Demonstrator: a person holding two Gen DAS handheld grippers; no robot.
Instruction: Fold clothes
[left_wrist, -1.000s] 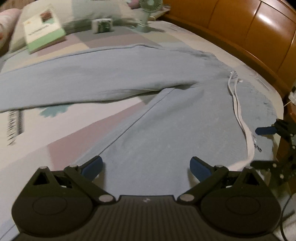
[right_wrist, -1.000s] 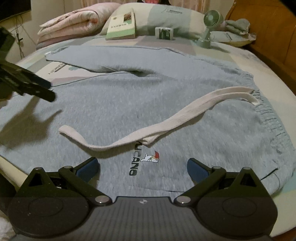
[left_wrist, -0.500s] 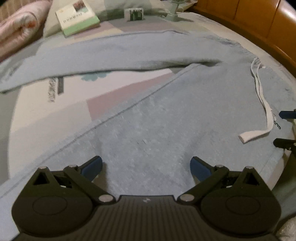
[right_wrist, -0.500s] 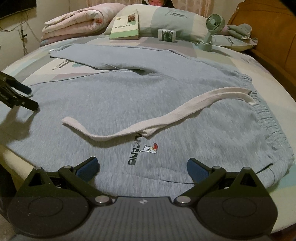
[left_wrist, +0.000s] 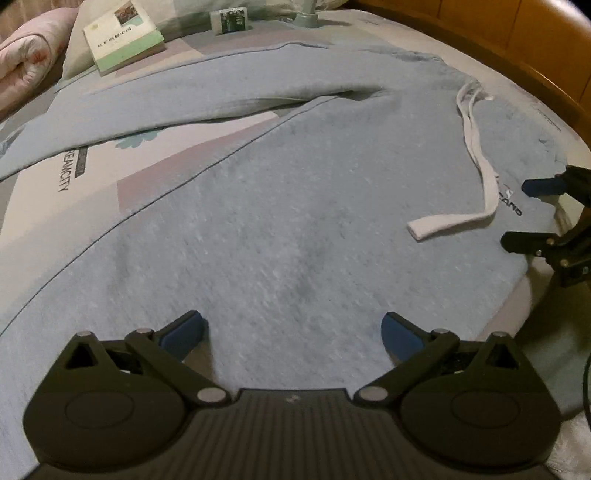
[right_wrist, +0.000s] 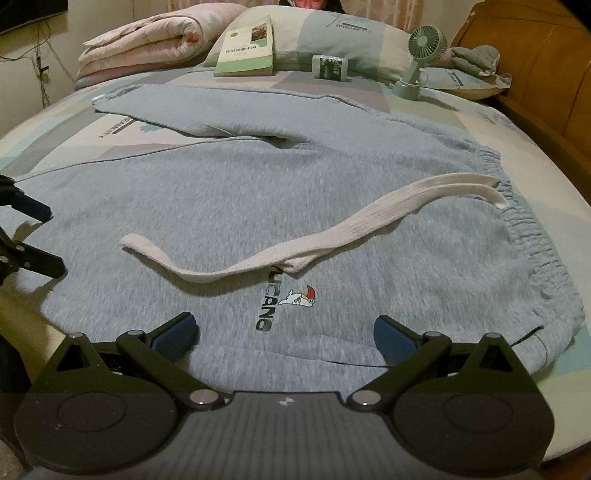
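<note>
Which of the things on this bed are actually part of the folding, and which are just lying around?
Part of the job:
grey sweatpants
white drawstring
left gripper, open
right gripper, open

Just lying about:
book
small box
mini fan
pillow
pink quilt

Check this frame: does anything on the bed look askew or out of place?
The white drawstring trails loose across the grey sweatpants, partly covering the printed logo, rather than sitting at the waistband. The pants lie with legs splayed apart. Nothing looks spilled or damaged.
</note>
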